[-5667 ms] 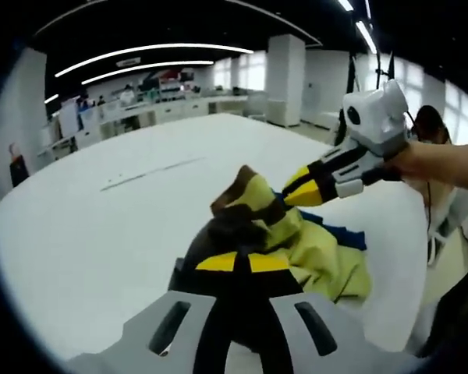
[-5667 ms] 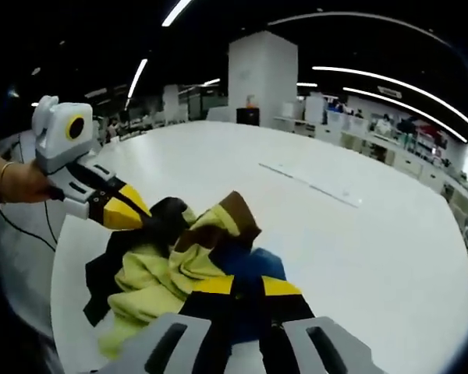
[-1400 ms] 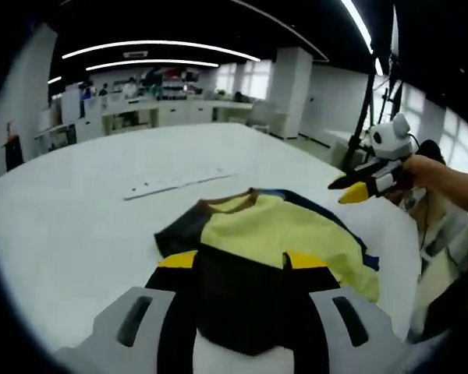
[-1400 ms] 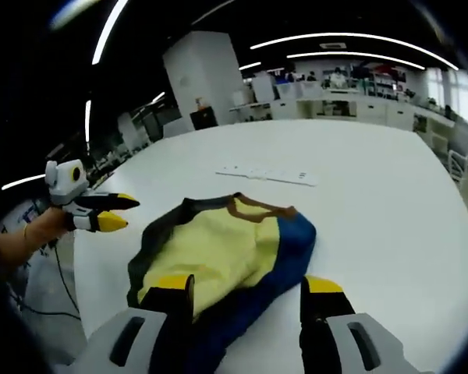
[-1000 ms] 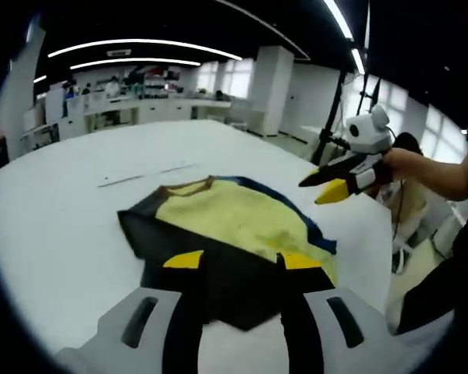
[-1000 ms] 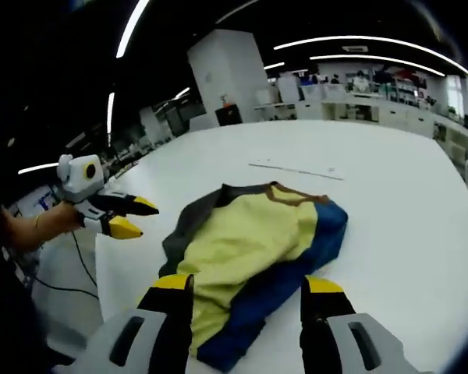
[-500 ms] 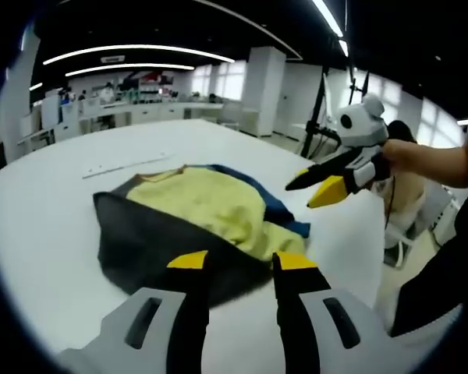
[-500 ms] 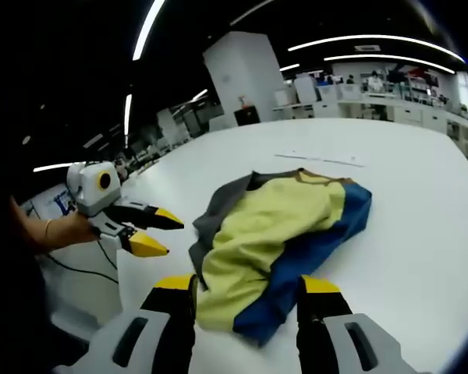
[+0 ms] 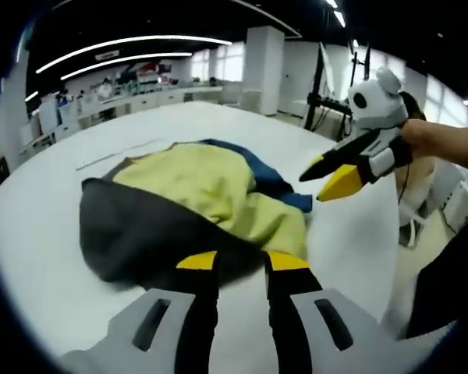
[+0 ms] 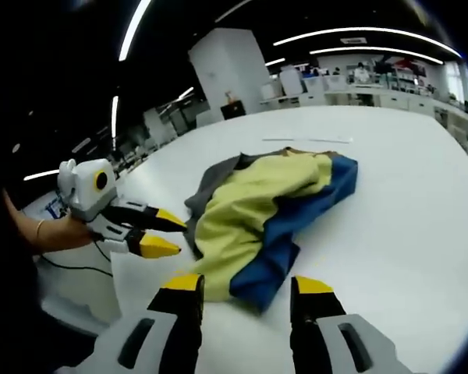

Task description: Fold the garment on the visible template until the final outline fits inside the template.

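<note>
Garment [image 9: 195, 202] lies crumpled on the white table [image 9: 39, 234], ahead of both grippers.
Left gripper [image 9: 238, 261]: jaws narrowly apart, empty, at the dark hem. Right gripper [image 10: 242, 284]: jaws wide apart, empty, the blue edge just ahead between them.

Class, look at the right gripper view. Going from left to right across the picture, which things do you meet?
Person's hand → left gripper → garment → bare white table.
</note>
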The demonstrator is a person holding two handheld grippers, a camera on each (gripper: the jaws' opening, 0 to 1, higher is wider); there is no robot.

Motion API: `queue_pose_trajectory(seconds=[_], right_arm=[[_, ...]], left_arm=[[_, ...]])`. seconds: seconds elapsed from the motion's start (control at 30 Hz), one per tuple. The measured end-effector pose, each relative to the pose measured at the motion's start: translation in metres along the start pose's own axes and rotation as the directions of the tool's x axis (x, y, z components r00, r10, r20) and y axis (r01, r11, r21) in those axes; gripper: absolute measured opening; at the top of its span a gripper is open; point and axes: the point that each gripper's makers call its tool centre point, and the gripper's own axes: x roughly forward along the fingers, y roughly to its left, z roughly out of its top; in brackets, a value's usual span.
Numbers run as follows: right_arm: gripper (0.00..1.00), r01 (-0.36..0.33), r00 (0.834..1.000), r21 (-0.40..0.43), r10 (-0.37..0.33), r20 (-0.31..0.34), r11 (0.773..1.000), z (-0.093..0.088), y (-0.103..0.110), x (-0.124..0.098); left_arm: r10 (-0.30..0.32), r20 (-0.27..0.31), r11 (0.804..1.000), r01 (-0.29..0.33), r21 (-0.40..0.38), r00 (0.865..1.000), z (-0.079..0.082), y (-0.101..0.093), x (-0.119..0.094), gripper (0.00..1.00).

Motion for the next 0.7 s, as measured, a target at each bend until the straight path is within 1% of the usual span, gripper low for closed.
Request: queue_pose_trajectory(seconds=[0.1,0.17,0.23,0.3,0.33,0.37,0.4,0.43,0.47,0.5,0.53,0.57,0.63,0.67,0.7], right_arm=[[0.35,0.009,1.000,-0.005,-0.009,0.000,1.000,-0.004,-0.001,0.000],[0.34,0.013,1.000,-0.001,-0.013,-0.002,1.000,-0.005,-0.002,0.001],[0.33,0.015,1.000,-0.006,-0.015,-0.004,1.000,-0.007,-0.001,0.002],[0.32,0.019,1.000,-0.016,-0.019,-0.010,1.000,-0.008,0.000,0.003],[0.32,0.021,1.000,-0.019,-0.021,-0.009,1.000,-0.008,0.000,0.003],[0.32,0.022,1.000,-0.018,-0.022,-0.007,1.000,-0.007,-0.001,0.003],[0.31,0.024,1.000,-0.014,-0.024,-0.004,1.000,-0.007,-0.001,0.003],[0.31,0.025,1.000,-0.012,-0.025,0.001,1.000,-0.006,-0.001,0.004],[0.30,0.029,1.000,-0.012,-0.028,0.005,1.000,-0.006,-0.002,0.004],[0.29,0.032,0.999,-0.014,-0.032,0.007,0.999,-0.005,-0.003,0.004],[0.28,0.034,0.999,-0.014,-0.034,0.006,0.999,-0.005,-0.003,0.004],[0.27,0.039,0.999,-0.015,-0.039,0.006,0.999,-0.006,-0.004,0.004],[0.27,0.043,0.999,-0.026,-0.043,-0.002,0.999,-0.008,-0.005,0.005],[0.27,0.042,0.999,-0.031,-0.042,-0.005,0.999,-0.009,-0.004,0.005],[0.26,0.041,0.999,-0.038,-0.041,-0.010,0.998,-0.010,-0.004,0.006]], left_arm=[[0.020,0.019,0.997,-0.019,-0.077,1.000,0.003,-0.004,0.001,0.15],[0.050,0.010,0.990,-0.048,-0.130,0.999,0.001,-0.004,0.002,0.15],[0.066,0.003,0.986,-0.065,-0.156,0.998,-0.001,-0.006,0.006,0.16],[0.117,-0.031,0.978,-0.121,-0.169,0.993,-0.005,-0.003,0.007,0.15],[0.148,-0.040,0.971,-0.153,-0.183,0.988,-0.006,-0.001,0.008,0.16],[0.169,-0.051,0.968,-0.175,-0.181,0.984,-0.007,0.001,0.009,0.17],[0.163,-0.054,0.969,-0.170,-0.180,0.985,-0.007,-0.001,0.011,0.18],[0.193,-0.077,0.958,-0.204,-0.201,0.978,-0.010,0.001,0.012,0.17],[0.208,-0.089,0.950,-0.223,-0.218,0.974,-0.011,0.003,0.012,0.16],[0.202,-0.081,0.946,-0.216,-0.242,0.976,-0.010,0.002,0.015,0.16],[0.218,-0.095,0.938,-0.235,-0.254,0.971,-0.013,0.004,0.015,0.15],[0.223,-0.120,0.933,-0.247,-0.262,0.967,-0.017,0.005,0.016,0.15],[0.220,-0.130,0.933,-0.247,-0.261,0.967,-0.018,0.005,0.018,0.14],[0.228,-0.154,0.928,-0.263,-0.264,0.961,-0.023,0.007,0.018,0.14],[0.234,-0.163,0.922,-0.272,-0.276,0.959,-0.025,0.007,0.018,0.13]])
